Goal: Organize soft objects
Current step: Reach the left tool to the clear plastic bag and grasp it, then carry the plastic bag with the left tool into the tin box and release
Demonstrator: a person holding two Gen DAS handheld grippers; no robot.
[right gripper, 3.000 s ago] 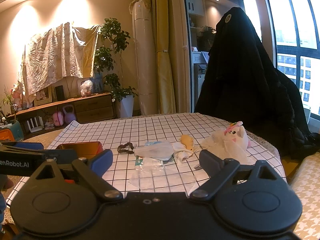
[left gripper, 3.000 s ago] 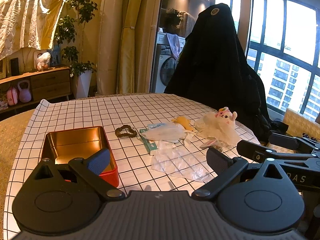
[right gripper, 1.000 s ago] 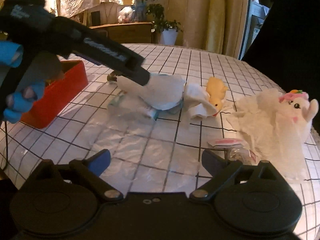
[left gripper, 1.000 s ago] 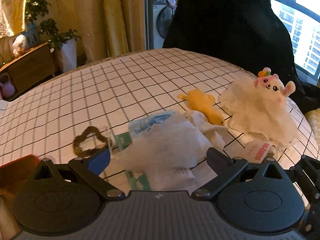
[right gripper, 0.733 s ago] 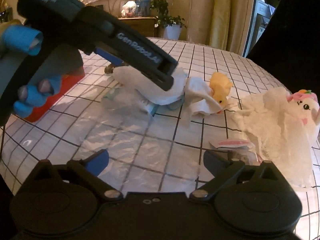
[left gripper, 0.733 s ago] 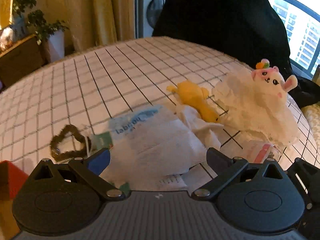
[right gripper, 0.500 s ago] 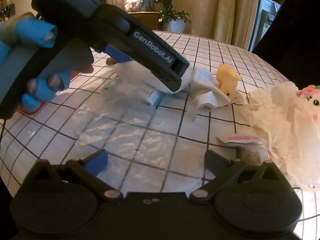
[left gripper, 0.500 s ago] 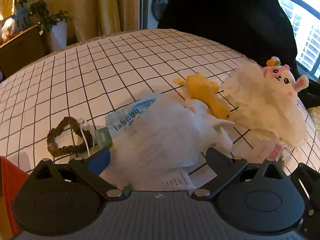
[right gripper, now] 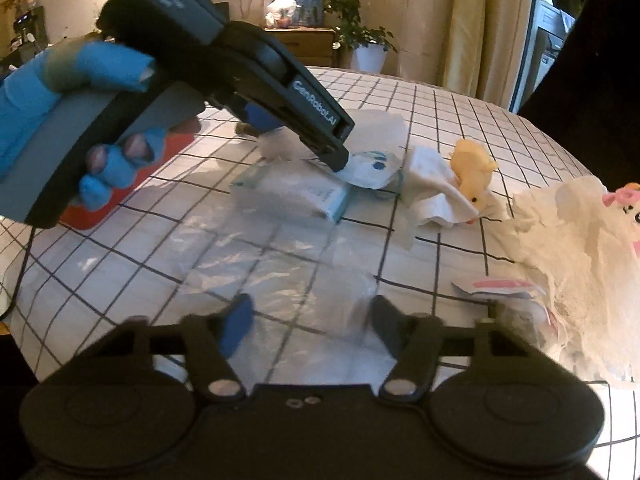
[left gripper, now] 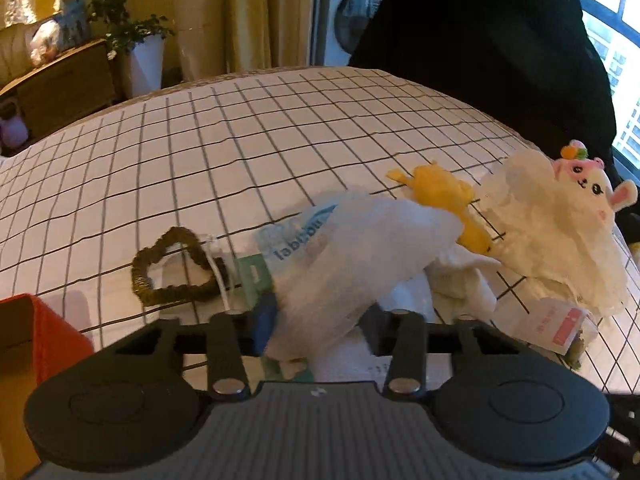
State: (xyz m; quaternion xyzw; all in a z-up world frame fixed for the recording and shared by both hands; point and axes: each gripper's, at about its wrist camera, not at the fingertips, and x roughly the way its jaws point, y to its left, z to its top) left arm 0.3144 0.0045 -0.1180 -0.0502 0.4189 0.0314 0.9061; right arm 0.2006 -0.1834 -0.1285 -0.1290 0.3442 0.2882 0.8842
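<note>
On the checked tablecloth lie a white translucent bag, a yellow plush toy, a white unicorn plush and a heart-shaped brown hair tie. My left gripper is closing around the near end of the white bag, fingers touching it. In the right wrist view the left gripper body hangs over the bag. My right gripper is half closed around a clear plastic bag lying flat.
A red tin box sits at the left; it also shows in the right wrist view. A tissue pack, a white cloth and a pink-labelled packet lie nearby. A black-draped chair stands behind.
Both grippers moved forward and down onto the table. The left gripper's fingers have narrowed onto the white bag; the right gripper's fingers have narrowed over the clear plastic bag.
</note>
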